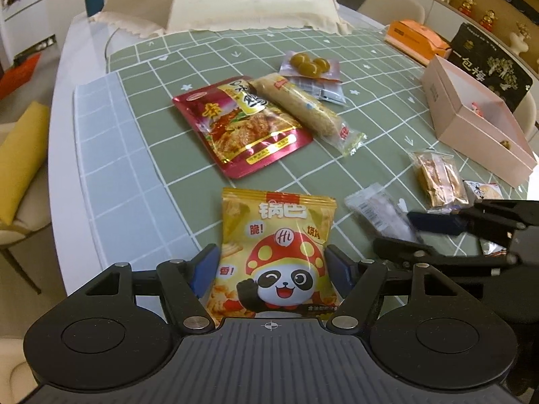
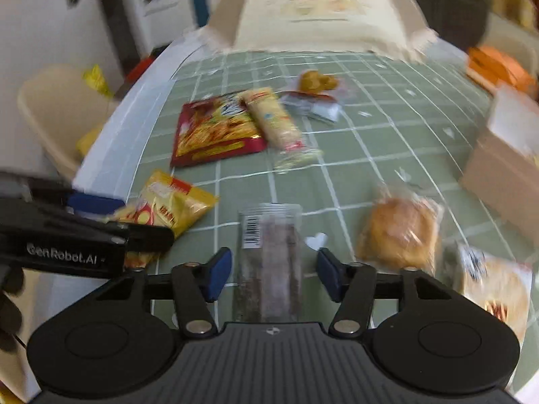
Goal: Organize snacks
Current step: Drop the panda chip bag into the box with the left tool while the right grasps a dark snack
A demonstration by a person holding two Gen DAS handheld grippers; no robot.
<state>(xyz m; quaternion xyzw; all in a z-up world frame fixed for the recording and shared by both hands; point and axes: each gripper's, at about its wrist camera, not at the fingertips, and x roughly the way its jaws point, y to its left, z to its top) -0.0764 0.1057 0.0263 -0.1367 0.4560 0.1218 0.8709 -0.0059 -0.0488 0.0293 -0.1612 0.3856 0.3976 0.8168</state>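
A yellow snack bag with a panda (image 1: 276,235) lies at the near edge of the green checked cloth. My left gripper (image 1: 274,269) has both blue pads against the bag's sides, jaws wide. The right wrist view shows that gripper (image 2: 141,217) at the left, over the same bag (image 2: 175,202). A clear-wrapped brown bar (image 2: 269,256) lies lengthwise between the fingers of my right gripper (image 2: 274,276). A gap shows on each side of the bar, so the pads do not touch it. The left wrist view has the right gripper (image 1: 414,235) beside the bar (image 1: 377,208).
A red packet (image 1: 242,124), a long wrapped roll (image 1: 299,107), a pack of green plums (image 1: 310,62) and silver sachets (image 1: 323,91) lie mid-cloth. A brown pastry pack (image 1: 438,175) and a cracker packet (image 1: 485,192) sit near the open pink box (image 1: 471,118). An orange box (image 1: 414,38) stands behind.
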